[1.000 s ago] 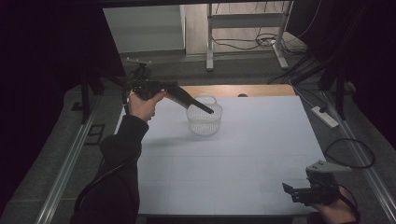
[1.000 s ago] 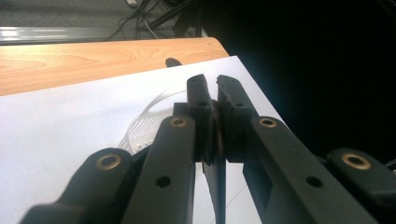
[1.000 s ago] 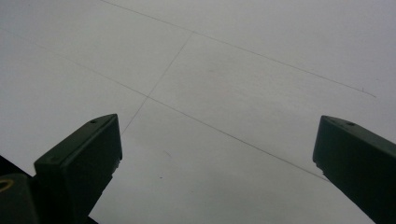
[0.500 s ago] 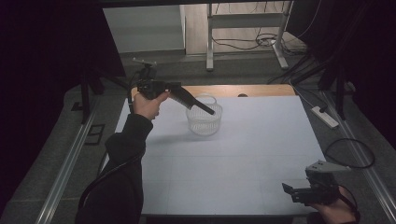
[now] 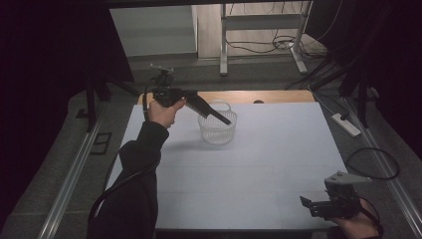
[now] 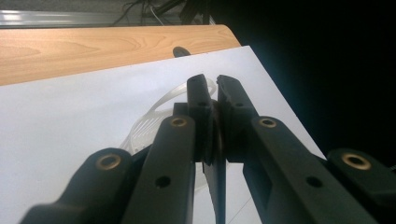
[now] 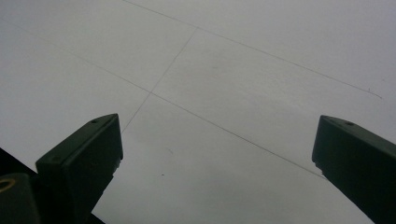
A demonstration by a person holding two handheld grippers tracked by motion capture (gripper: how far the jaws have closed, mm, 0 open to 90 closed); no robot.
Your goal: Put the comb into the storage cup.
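A clear plastic basket (image 5: pixel 217 130) stands on the white table top (image 5: pixel 259 164), towards the back middle. My left gripper (image 5: pixel 228 121) is held from the left, its jaws slanting down over the basket's rim. In the left gripper view the left gripper (image 6: pixel 211 80) has its jaws pressed nearly together. I cannot tell whether anything thin sits between them. The basket (image 6: pixel 152 119) shows just beyond and below the jaws. My right gripper (image 5: pixel 304 201) rests low at the table's front right corner. In the right gripper view the right gripper (image 7: pixel 217 140) stands wide open over bare table.
A strip of bare wooden table (image 5: pixel 268 96) shows behind the white sheet. A white power strip (image 5: pixel 347 124) and a looped cable (image 5: pixel 373 162) lie on the floor to the right. Metal rails (image 5: pixel 74 169) run along both sides.
The left hand and its gripper have drifted a little to the right over the basket. The right gripper has stayed put.
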